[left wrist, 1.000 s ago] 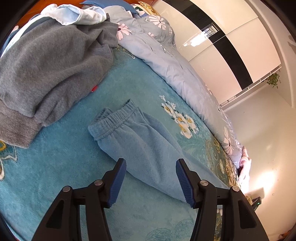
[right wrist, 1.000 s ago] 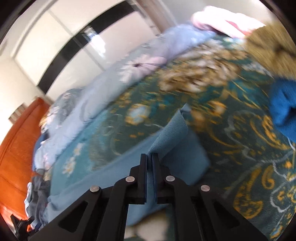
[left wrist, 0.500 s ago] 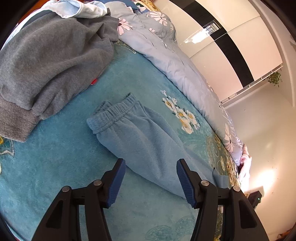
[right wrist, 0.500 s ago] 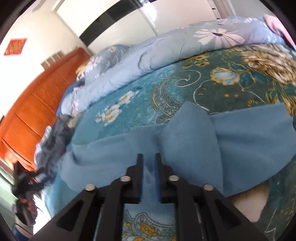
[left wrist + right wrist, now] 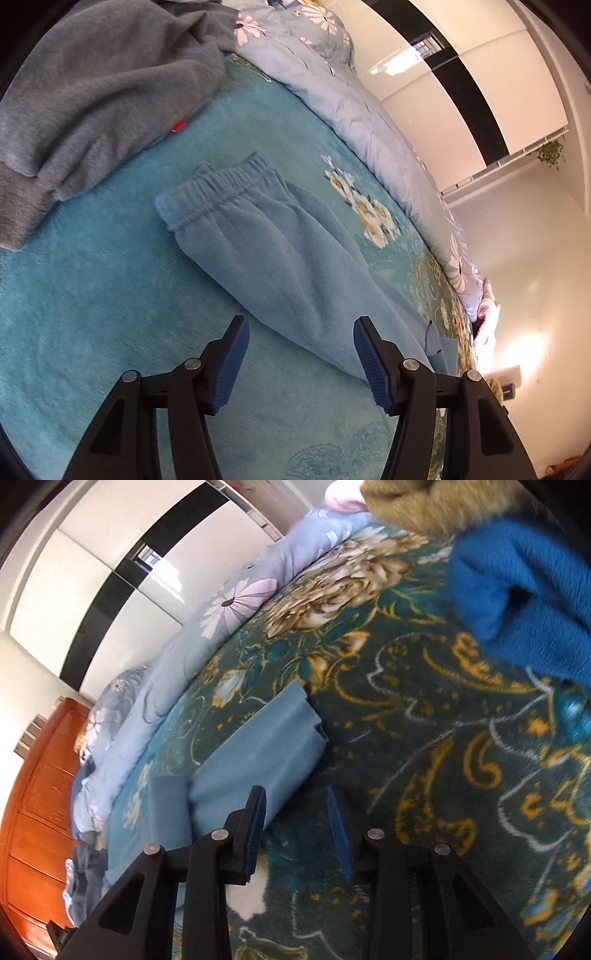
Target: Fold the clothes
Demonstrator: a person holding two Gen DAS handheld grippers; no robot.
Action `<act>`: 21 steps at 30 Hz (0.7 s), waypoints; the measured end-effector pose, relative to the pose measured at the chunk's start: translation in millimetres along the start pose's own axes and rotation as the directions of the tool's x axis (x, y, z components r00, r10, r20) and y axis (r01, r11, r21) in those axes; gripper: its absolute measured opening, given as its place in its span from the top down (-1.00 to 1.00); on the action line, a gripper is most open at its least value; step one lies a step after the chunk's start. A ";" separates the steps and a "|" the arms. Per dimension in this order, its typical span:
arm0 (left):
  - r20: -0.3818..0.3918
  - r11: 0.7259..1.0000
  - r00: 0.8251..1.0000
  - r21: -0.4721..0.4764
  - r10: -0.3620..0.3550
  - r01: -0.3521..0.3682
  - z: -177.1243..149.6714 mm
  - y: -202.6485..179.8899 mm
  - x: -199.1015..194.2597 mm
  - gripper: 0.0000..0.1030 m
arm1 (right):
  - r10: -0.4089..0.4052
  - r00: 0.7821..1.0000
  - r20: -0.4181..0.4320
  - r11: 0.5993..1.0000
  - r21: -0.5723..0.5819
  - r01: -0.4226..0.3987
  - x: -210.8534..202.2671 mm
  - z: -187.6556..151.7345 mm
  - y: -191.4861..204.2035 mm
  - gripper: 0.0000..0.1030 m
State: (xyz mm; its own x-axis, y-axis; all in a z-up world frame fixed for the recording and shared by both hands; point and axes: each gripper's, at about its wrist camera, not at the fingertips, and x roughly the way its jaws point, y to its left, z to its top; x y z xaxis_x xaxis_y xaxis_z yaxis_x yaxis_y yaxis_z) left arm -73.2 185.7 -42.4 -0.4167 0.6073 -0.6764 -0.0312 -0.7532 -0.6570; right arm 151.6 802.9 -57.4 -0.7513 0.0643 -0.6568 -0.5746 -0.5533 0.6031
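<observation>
Light blue fleece trousers point(image 5: 280, 254) lie flat on the teal bedspread point(image 5: 92, 325), elastic waistband toward the grey pile. My left gripper point(image 5: 299, 360) is open and empty, hovering just above the trousers' mid leg. In the right wrist view the trousers' leg end point(image 5: 266, 753) lies folded over on the dark floral blanket point(image 5: 424, 775). My right gripper point(image 5: 297, 832) is open and empty, just right of that leg end.
A grey fleece garment point(image 5: 92, 92) is piled at the upper left. A pale blue floral quilt point(image 5: 362, 122) runs along the bed's far side. A bright blue garment point(image 5: 524, 602) and a tan furry one point(image 5: 424, 502) lie at the upper right. An orange wooden headboard point(image 5: 33, 812) stands at the left.
My right gripper has opened and let go of the trousers' leg end, which now lies on the bed. My left gripper stayed open and drifted slightly along the trousers.
</observation>
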 end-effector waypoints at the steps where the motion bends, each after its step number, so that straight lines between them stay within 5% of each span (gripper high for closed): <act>1: 0.001 1.000 1.000 0.002 0.004 -0.004 0.4 -0.7 0.5 -0.22 | 0.011 1.000 0.005 1.000 0.014 -0.011 1.6 0.6 -0.7 0.26; 10: 0.113 0.991 0.990 -0.114 0.083 -0.070 21.2 30.5 -13.8 -0.25 | 0.073 0.997 0.018 0.996 0.047 -0.074 11.7 8.3 1.5 0.30; 12: 0.127 0.989 0.985 -0.103 0.116 -0.103 29.6 33.5 -15.3 -0.25 | 0.070 0.997 0.018 0.997 0.036 -0.070 11.9 9.1 2.7 0.43; 14: 0.126 0.987 0.981 -0.078 0.148 -0.139 40.7 33.7 -12.7 -0.25 | 0.068 0.998 0.011 0.997 0.025 -0.068 14.7 9.7 3.9 0.78; 21: 0.088 0.972 0.971 0.062 0.221 -0.226 77.8 26.9 12.9 -0.26 | 0.030 0.999 -0.010 0.999 -0.043 -0.030 18.2 8.6 11.3 0.84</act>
State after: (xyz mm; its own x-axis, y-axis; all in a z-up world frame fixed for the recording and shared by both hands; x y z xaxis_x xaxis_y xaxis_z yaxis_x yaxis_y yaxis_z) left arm -150.1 153.7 -42.9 -0.4916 0.4015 -0.7728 0.0072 -0.8855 -0.4646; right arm 128.7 805.0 -58.7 -0.7649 0.0392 -0.6430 -0.5369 -0.5902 0.6028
